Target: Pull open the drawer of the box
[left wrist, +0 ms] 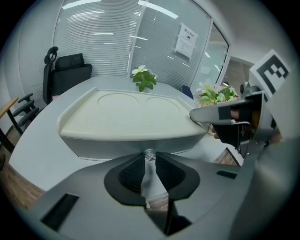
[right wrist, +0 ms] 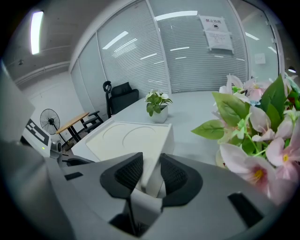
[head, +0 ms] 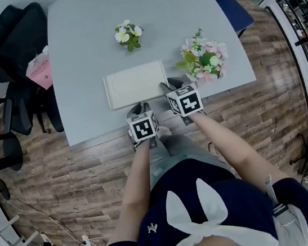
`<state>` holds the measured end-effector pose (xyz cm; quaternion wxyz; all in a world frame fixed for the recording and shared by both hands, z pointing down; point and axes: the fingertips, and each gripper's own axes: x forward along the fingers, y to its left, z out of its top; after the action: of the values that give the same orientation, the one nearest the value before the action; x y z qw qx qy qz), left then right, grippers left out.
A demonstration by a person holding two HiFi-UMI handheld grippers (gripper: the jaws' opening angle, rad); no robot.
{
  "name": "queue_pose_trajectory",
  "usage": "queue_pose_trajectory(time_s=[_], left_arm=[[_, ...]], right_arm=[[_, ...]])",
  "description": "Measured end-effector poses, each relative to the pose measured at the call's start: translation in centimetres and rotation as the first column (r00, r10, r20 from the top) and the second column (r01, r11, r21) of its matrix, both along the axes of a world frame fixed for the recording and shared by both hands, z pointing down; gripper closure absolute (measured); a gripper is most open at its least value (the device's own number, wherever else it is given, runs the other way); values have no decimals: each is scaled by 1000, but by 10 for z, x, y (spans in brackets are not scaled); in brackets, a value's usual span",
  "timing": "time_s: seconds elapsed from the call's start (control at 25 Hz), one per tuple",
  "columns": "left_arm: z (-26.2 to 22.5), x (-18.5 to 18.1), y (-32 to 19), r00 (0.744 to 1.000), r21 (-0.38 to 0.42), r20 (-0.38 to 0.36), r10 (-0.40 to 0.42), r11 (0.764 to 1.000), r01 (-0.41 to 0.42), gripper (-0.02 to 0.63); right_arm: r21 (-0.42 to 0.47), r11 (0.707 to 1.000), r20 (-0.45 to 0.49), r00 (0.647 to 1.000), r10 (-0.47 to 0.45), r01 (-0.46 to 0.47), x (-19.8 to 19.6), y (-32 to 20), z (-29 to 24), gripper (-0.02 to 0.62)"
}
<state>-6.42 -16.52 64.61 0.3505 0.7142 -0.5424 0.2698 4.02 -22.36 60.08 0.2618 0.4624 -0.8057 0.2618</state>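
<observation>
A flat white box [head: 135,84] lies on the grey table [head: 81,50] near its front edge. In the left gripper view its front face [left wrist: 126,140] carries a small clear drawer knob [left wrist: 149,153]. My left gripper [left wrist: 149,158] is shut on that knob; it reaches the box's front from the near side [head: 139,109]. My right gripper [right wrist: 151,164] clamps the box's near right corner [right wrist: 157,154] between its pads, and it stands at that corner in the head view [head: 168,84]. The drawer front sits flush with the box.
A small pot of white flowers [head: 128,35] stands behind the box. A pink bouquet [head: 206,60] is close on the right, beside my right gripper. A black office chair [head: 15,65] with a pink bag [head: 40,70] stands left of the table.
</observation>
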Motion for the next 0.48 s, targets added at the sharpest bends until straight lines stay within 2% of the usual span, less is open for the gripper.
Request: queue_pose_trajectory(time_s=[0.48], left_arm=[[-1,0,10,1000,-7,-14,14,1000,-15,523]], right_arm=[[-10,1000,3,1000,-11,11,0,-1,0,471]])
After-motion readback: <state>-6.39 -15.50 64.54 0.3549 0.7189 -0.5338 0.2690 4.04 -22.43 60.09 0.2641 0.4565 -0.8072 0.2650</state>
